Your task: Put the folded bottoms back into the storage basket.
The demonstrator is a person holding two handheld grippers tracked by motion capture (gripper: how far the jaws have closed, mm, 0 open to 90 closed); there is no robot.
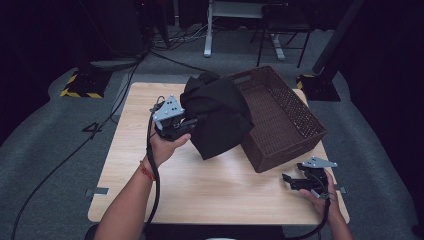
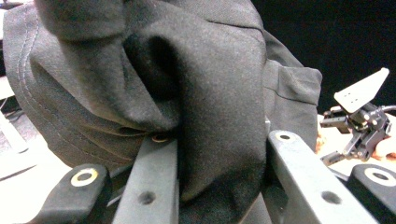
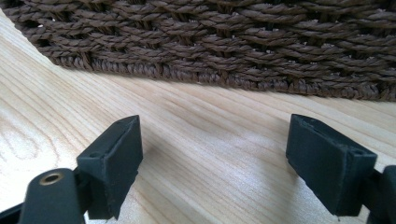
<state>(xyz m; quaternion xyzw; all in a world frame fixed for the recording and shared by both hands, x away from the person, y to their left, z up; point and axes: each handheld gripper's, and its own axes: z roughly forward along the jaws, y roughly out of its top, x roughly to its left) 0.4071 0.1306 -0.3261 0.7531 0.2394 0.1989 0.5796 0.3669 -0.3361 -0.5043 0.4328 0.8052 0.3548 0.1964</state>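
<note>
A black garment (image 1: pixel 220 115) hangs bunched above the wooden table (image 1: pixel 210 190), with its far part draped over the near-left corner of a brown wicker basket (image 1: pixel 280 152). My left gripper (image 1: pixel 192 122) is raised beside it and shut on a thick fold of the cloth. In the left gripper view the black garment (image 2: pixel 140 74) is pinched between the two jaws of the left gripper (image 2: pixel 219 137). My right gripper (image 1: pixel 287 181) rests low at the table's front right, open, holding nothing. Its open jaws (image 3: pixel 212 149) face the wicker basket's wall (image 3: pixel 233 46) over bare wood.
The basket stands at the table's right, angled, and its inside looks bare where visible. Cables (image 1: pixel 65 155) run across the grey floor at left. A yellow-and-black striped base (image 1: pixel 80 85) and desk legs (image 1: pixel 207 30) stand beyond the table.
</note>
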